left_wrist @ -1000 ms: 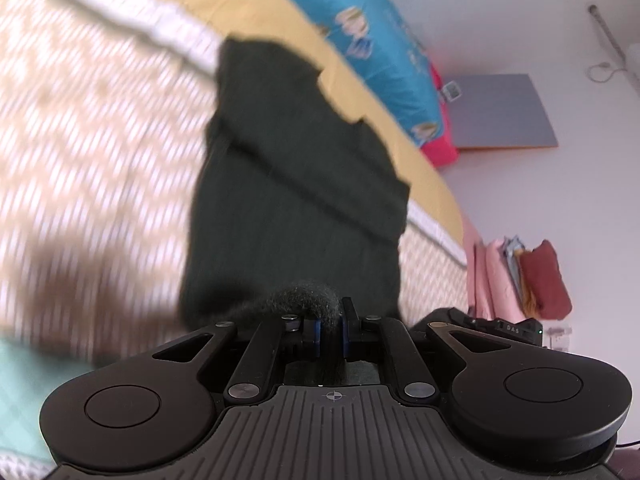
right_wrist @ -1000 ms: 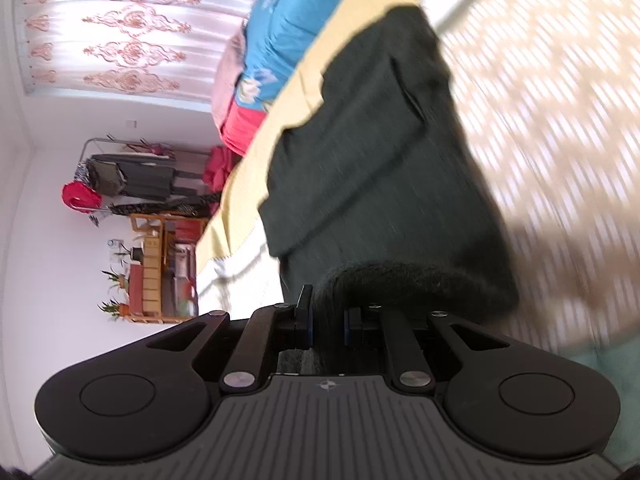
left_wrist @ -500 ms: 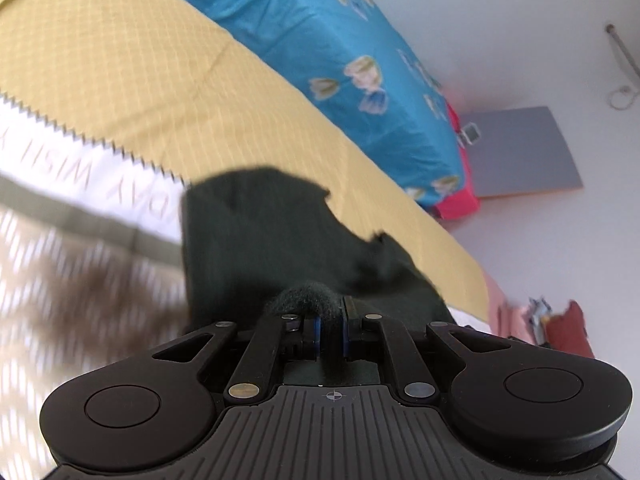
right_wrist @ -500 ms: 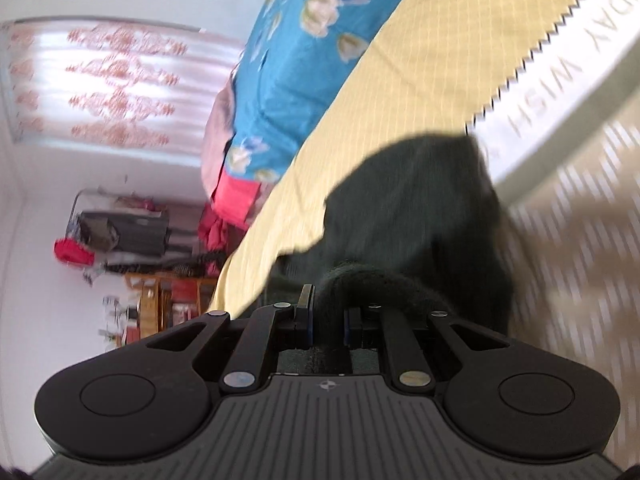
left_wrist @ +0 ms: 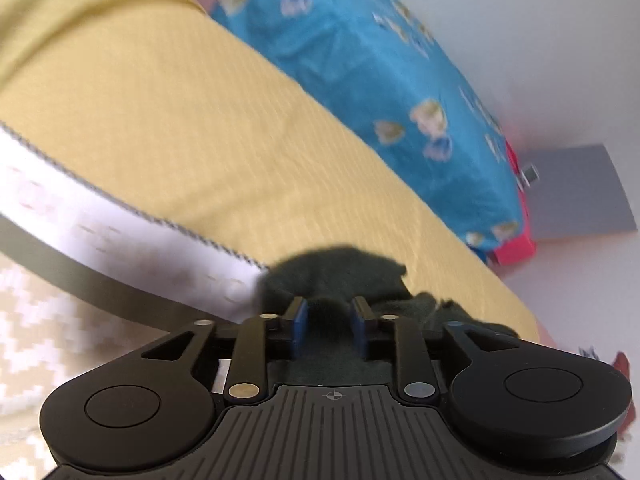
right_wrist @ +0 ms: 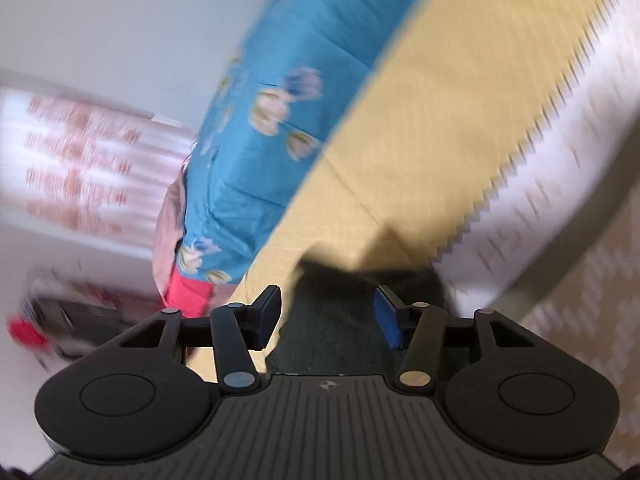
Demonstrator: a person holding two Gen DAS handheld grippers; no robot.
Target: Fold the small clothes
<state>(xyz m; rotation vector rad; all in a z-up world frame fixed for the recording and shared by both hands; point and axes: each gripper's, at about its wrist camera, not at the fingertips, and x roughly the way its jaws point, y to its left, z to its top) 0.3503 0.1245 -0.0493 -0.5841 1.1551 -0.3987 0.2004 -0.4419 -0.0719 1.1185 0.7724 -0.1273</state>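
Observation:
A dark green knitted garment (left_wrist: 340, 272) lies on the yellow bedspread (left_wrist: 180, 120) right in front of both grippers. My left gripper (left_wrist: 328, 320) has its jaws parted, with the dark cloth between and under them. In the right wrist view the garment (right_wrist: 332, 320) lies between the wide-apart jaws of my right gripper (right_wrist: 328, 312), which is open. Most of the garment is hidden below the gripper bodies. Both views are blurred.
A white band with lettering (left_wrist: 120, 236) and a beige zigzag blanket (left_wrist: 40, 320) cover the near bed. A blue flowered quilt (left_wrist: 380, 60) lies at the far side, over something red (right_wrist: 188, 296). A patterned curtain (right_wrist: 76, 160) hangs at the left.
Both grippers carried the garment's near edge forward over the rest of it, then opened and let it go. Far less of the garment shows now.

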